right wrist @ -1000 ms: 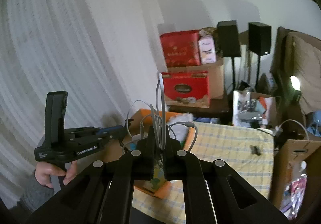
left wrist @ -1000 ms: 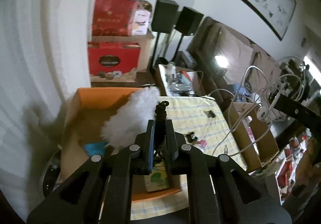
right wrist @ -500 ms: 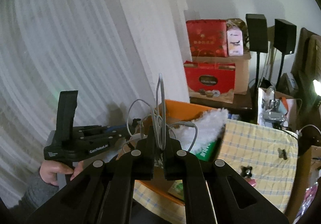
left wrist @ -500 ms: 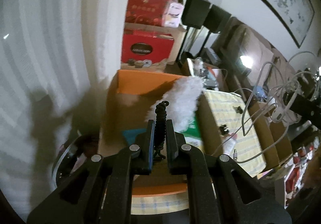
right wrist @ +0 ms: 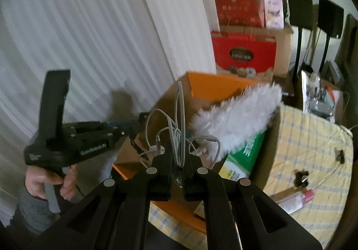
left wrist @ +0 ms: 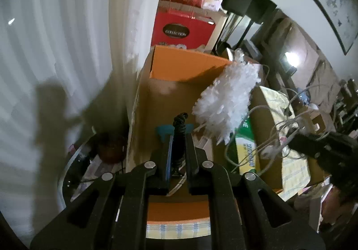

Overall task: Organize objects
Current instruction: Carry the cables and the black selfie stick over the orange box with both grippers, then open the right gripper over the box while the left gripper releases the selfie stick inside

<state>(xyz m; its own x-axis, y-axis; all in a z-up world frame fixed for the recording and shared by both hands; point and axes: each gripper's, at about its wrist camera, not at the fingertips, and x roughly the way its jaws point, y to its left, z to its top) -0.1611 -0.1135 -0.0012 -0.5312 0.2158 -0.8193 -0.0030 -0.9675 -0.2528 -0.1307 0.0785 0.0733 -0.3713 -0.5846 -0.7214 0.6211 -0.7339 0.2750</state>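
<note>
Clearly, the left gripper (left wrist: 179, 138) has its jaws pinched on a black coiled cord (left wrist: 180, 129), whose knotted end sticks out just past the fingertips. Directly beyond those jaws lies the open cardboard box (left wrist: 156, 97) with orange flaps, and a blue item (left wrist: 164, 130) rests inside it right behind the cord. Up and to the right of the jaws a white fluffy duster (left wrist: 228, 102) leans out over the box's right wall, with a green packet (left wrist: 245, 135) below it.

The right gripper (right wrist: 177, 160) is clamped on a bundle of white cables (right wrist: 179, 129), loops fanning above and to both sides of the fingertips. Past them stand the same box (right wrist: 214, 88) and duster (right wrist: 237, 118). Left of these jaws a hand (right wrist: 44, 180) grips the other tool's handle. Far right, a pink-capped tube (right wrist: 295, 200) lies on the checked cloth (right wrist: 313, 138).
</note>
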